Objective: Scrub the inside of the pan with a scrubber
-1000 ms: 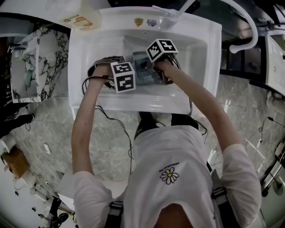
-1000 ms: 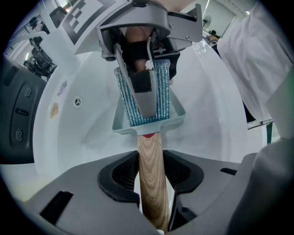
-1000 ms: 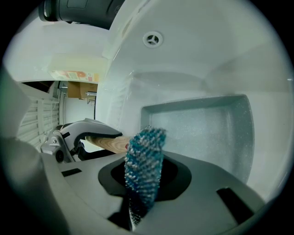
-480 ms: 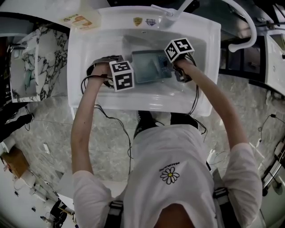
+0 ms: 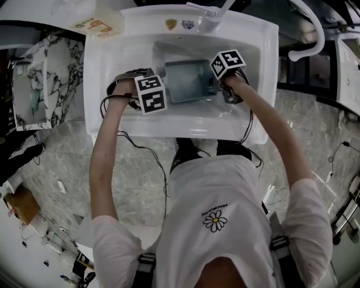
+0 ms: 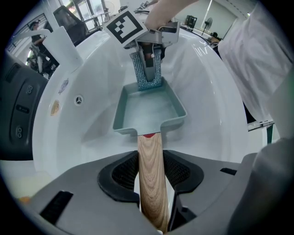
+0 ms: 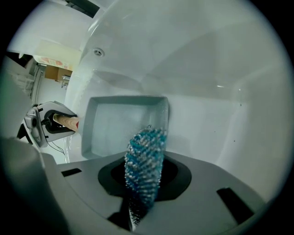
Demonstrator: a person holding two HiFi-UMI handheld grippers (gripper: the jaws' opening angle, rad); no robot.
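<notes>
The sink (image 5: pixel 107 67) is white. The pan (image 5: pixel 188 81), a grey-green rectangular one, lies in the middle of the sink, open side up. Its wooden handle (image 6: pixel 149 151) points toward the sink's left side.

The left gripper (image 6: pixel 154 179) is in the left half of the sink. Its fingers are clamped on the handle from both sides, with the black pads pressed against the wood just behind the red band where the handle joins the pan. Its marker cube (image 5: pixel 151 94) is over the sink's left half.

The right gripper (image 7: pixel 144 179) is in the right half of the sink, near the front. Its fingers are closed on the scrubber (image 7: pixel 146 156), a flat blue and white mesh pad that stands out edge-on beyond the fingers. From the left gripper view the scrubber's lower end reaches inside the pan at the wall opposite the handle, on the side toward the sink's right. Whether it presses on that wall I cannot tell.

The tap (image 5: pixel 211 14) stands at the middle of the sink's back rim, with two stickers (image 5: pixel 180 24) beside it on the rim.
</notes>
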